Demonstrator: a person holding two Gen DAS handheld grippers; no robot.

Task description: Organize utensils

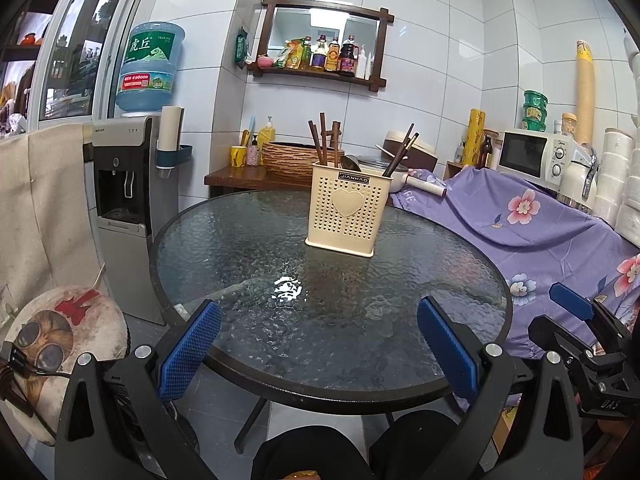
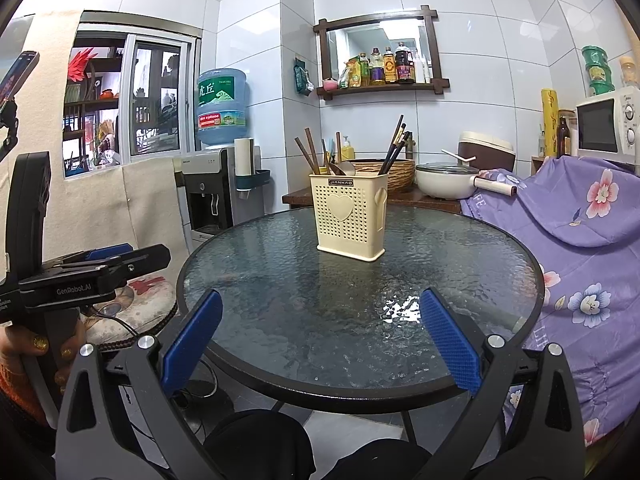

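Both grippers, left (image 1: 318, 348) and right (image 2: 320, 340), hang wide-fingered and empty over the round glass table's (image 1: 240, 240) near rim. At twelve o'clock, well apart across bare glass, a cream utensil holder (image 1: 346, 210) stands upright holding chopsticks (image 1: 398, 156) and spoons (image 2: 344, 168).

— What can't you make out?
— The utensil holder (image 2: 351, 215) hides the lower ends of my chopsticks (image 2: 394, 148) and spoons (image 2: 345, 168); how many, I can't count.
— Anything else?
— The wall-shelf bottles' (image 1: 333, 55) labels are too small to read, and my right gripper (image 1: 576, 312) runs off the left wrist view's edge.
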